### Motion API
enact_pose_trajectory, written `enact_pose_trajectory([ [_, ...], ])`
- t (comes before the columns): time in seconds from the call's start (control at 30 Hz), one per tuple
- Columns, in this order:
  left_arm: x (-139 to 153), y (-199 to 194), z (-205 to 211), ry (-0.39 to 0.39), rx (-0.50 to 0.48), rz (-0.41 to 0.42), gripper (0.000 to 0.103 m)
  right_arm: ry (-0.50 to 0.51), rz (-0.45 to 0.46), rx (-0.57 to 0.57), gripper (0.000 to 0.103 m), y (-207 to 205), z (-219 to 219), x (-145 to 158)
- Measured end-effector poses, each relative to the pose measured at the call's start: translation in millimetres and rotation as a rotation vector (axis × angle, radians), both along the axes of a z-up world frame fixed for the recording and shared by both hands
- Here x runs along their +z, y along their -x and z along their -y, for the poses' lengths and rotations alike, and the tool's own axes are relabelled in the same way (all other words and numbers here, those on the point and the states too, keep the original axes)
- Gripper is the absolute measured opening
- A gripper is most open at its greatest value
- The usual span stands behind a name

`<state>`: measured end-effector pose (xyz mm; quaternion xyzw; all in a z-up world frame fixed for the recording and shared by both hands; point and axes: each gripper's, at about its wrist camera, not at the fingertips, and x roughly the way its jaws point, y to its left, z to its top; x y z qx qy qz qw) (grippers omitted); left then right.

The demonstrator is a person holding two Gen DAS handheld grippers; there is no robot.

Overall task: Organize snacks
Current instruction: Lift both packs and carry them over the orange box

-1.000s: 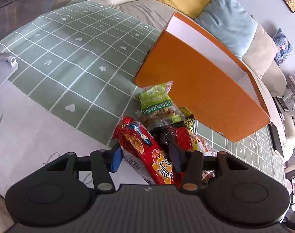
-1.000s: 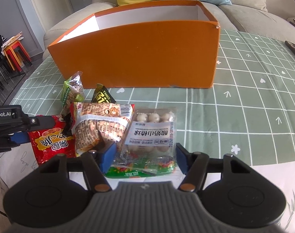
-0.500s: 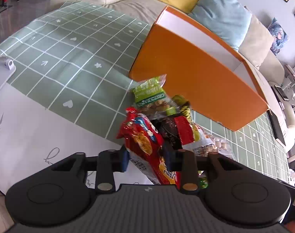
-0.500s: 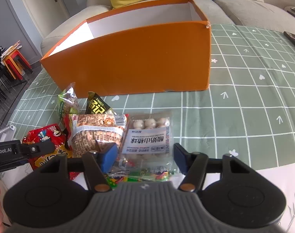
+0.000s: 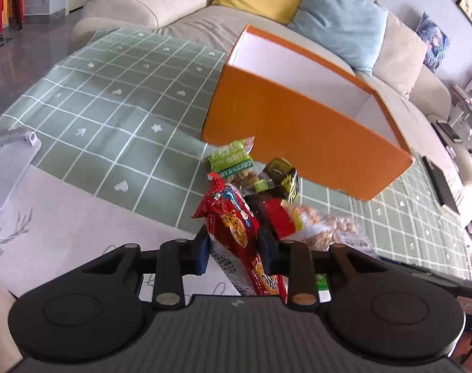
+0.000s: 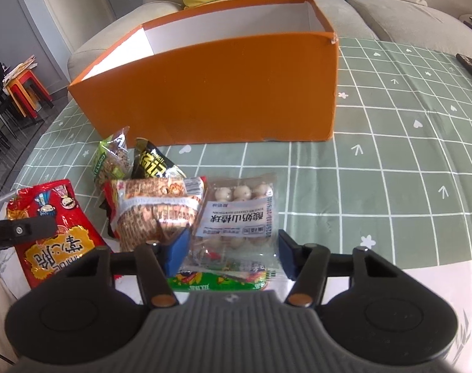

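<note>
left wrist: the left gripper (image 5: 234, 253) has just been closing and now pinches a red packet (image 5: 232, 233), with the orange box (image 5: 298, 130) ahead. right wrist: the right gripper (image 6: 229, 253) stands half open around a clear packet (image 6: 239, 217), its pads not pressing.

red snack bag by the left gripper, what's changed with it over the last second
The left gripper has just been closing and now pinches the red snack bag, tipped up on edge. The right gripper has narrowed slightly around the hawthorn ball pack. The orange box and other snacks stayed put.
</note>
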<state>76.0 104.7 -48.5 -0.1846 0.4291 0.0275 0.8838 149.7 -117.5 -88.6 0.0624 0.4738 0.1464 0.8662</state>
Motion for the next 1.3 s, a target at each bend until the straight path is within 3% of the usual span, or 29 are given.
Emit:
enact_pose_trajectory([
  [0.27, 23, 8, 7, 0.004, -0.025, 0.041, 0.034, -0.031, 0.027, -0.008, 0.057, 11, 11, 18],
  [0.7, 64, -4, 24, -0.028, -0.069, 0.163, 0.033, -0.07, 0.171, 0.038, 0.057, 26, 5, 70],
  [1.3, 116, -92, 45, -0.052, -0.112, 0.334, 0.032, -0.008, 0.348, 0.049, 0.057, -44, -4, 126],
])
